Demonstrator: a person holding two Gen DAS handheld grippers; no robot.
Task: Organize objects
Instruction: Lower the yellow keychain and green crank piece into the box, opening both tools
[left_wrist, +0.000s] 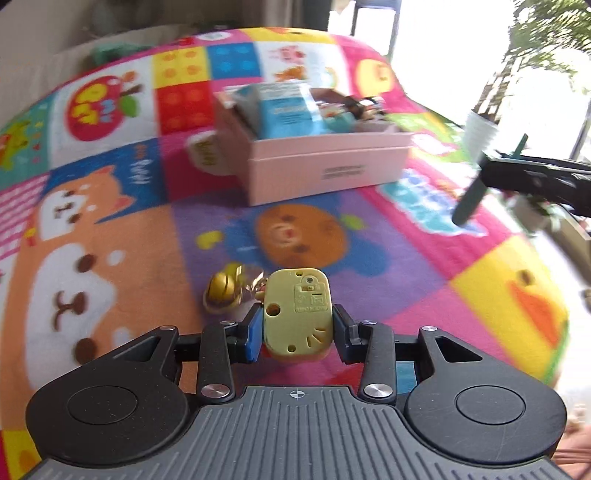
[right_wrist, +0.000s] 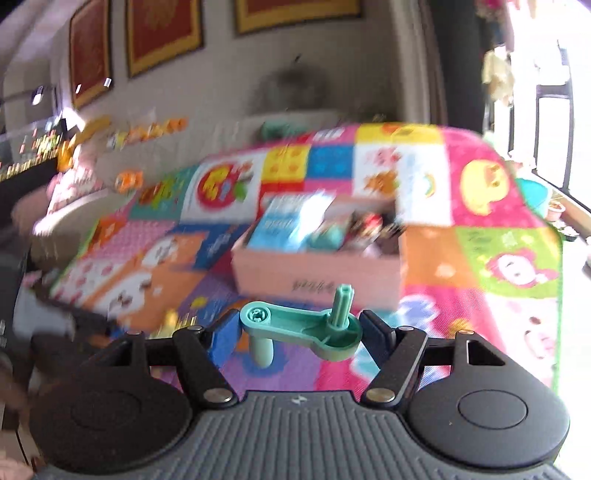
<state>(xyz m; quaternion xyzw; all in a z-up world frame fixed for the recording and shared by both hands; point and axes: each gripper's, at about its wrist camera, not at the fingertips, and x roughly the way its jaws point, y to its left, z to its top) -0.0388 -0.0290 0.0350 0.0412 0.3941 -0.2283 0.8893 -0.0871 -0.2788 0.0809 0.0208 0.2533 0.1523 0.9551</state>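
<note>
Play mat (left_wrist: 388, 258) with pink box (left_wrist: 325, 166). Left tool (left_wrist: 297, 325) grips yellow toy (left_wrist: 297, 314). Right tool (right_wrist: 301, 330) clamps teal crank (right_wrist: 306, 328), probably; view blurred.

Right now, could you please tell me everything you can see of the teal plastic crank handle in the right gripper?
The teal plastic crank handle is a flat arm with a rounded hub at each end. A ridged peg stands up from the wider hub, and a smooth cylindrical knob hangs down from the narrower one. It lies roughly level, lengthwise between the right gripper's fingers, which clamp its two ends. It hangs above the colourful cartoon-patterned mat, touching nothing else.
</note>
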